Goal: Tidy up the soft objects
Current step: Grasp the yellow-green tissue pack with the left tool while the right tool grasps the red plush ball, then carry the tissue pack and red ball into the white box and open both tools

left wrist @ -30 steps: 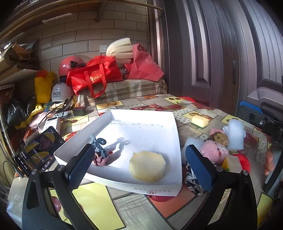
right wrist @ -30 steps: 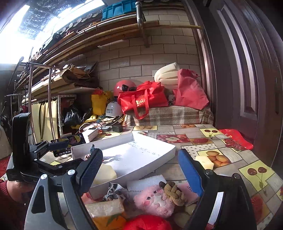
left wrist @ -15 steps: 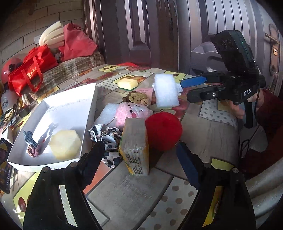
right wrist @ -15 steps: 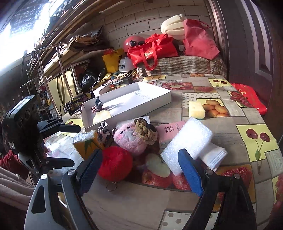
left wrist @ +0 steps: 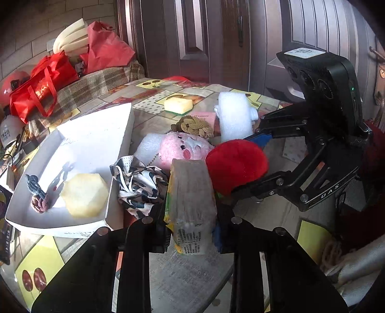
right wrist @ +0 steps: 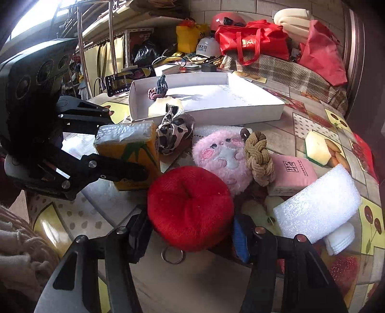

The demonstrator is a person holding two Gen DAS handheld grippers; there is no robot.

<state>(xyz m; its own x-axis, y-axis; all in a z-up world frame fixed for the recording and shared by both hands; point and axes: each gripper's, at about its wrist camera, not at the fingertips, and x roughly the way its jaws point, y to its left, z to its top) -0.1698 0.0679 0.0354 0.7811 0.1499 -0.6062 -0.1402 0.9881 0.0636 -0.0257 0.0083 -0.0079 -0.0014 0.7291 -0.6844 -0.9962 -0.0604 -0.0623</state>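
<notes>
My left gripper is closed around a yellow tissue pack, also seen in the right wrist view. My right gripper is closed around a red plush ball, also in the left wrist view. Beside them lie a pink plush face, a tan knotted cord, a spotted cloth bundle, a white foam block, a pink tissue pack and a yellow sponge. A white tray holds a pale yellow foam piece and a small knotted cord.
Red bags, a helmet and clutter stand at the table's far edge. A phone leans beside the tray. A dark door is behind the table.
Both grippers moved in and closed: the left on the tissue pack, the right on the red plush ball.
</notes>
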